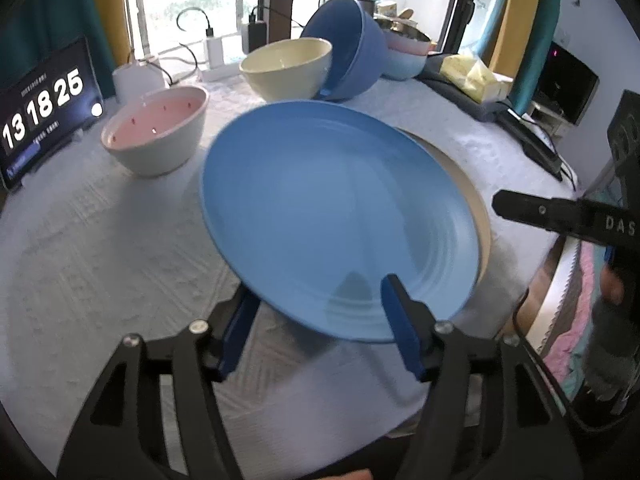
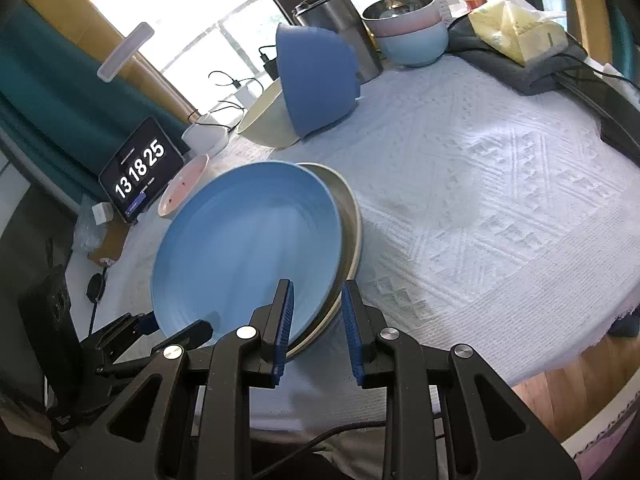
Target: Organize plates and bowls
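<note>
A blue plate lies tilted over a cream plate on the white tablecloth, its near rim raised. My left gripper is open. One finger is under that raised rim and the other above it, and neither pad presses on it. My right gripper is closed over the overlapping rims of both plates, one pad on the blue plate's inside and the other against the cream plate's outside. One of its fingers shows at the right of the left wrist view.
A pink-lined bowl, a cream bowl and a tipped dark blue bowl leaning on it stand behind the plates. Stacked pale bowls, a steel canister, a yellow tissue pack and a clock tablet line the back. The table's edge is at right.
</note>
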